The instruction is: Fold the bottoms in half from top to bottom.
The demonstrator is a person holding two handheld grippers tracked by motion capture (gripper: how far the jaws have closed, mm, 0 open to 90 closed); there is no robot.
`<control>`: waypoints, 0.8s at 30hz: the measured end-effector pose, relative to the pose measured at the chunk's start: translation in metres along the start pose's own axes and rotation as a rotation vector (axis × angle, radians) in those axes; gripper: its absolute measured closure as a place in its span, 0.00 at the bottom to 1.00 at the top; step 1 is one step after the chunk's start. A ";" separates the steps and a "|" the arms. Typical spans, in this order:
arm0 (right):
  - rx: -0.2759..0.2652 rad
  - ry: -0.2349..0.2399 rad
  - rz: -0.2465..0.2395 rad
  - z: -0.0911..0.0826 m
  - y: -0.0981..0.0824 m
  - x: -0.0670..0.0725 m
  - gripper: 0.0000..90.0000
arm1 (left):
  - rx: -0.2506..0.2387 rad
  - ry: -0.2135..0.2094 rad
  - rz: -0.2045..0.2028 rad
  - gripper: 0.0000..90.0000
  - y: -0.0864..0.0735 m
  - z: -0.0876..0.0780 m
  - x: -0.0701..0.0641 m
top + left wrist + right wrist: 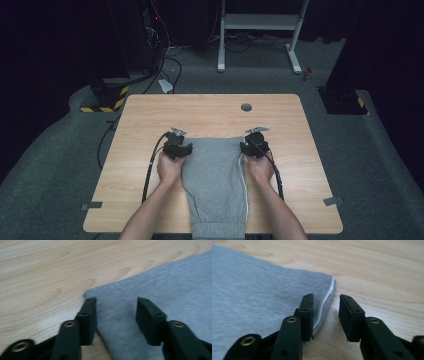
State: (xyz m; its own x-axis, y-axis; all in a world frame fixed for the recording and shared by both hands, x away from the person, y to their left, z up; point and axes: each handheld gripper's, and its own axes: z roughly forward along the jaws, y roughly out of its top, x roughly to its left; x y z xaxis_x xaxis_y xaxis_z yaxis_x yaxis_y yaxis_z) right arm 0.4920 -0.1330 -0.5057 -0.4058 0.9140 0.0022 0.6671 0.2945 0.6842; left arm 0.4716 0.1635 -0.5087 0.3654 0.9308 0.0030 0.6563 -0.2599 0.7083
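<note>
A big wooden table [150, 190] sits on a grey carpet floor [45, 180]. The table top is light wood with wavy lines in it, and it has a small round grey hole [246, 107] near the far edge.

In the middle of the table lie grey sweatpants [215, 180]. They are soft and folded long, and they run from the middle of the table down to the near edge, where the cuff hangs over. A thin white stripe [325, 302] runs down the right side of the pants. No words or labels can be read on the pants or anywhere else.

A person's two arms come in from the near side. The left hand [169, 167] holds the left gripper [116, 308] at the far left corner of the pants. Its two black jaws stand apart. One jaw is at the edge of the cloth and the other is over the grey cloth. They do not pinch it.

The right hand [260, 169] holds the right gripper [325, 307] at the far right corner of the pants. Its jaws stand apart too, with the white stripe and the cloth edge between them. They do not squeeze the cloth.

Behind the table stands a white metal frame [260, 30], and a yellow and black striped block [102, 100] sits on the floor at the left.
</note>
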 end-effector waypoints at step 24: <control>-0.048 0.124 0.021 -0.036 -0.028 -0.005 0.66 | 0.004 -0.118 -0.029 0.43 -0.006 -0.010 -0.014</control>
State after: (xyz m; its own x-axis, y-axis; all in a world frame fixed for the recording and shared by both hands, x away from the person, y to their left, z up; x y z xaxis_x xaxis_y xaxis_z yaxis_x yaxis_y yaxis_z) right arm 0.4534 -0.1558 -0.4989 -0.4681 0.8774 0.1055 0.6472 0.2591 0.7169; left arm 0.4561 0.1546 -0.5058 0.4212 0.9014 -0.1002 0.6700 -0.2348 0.7042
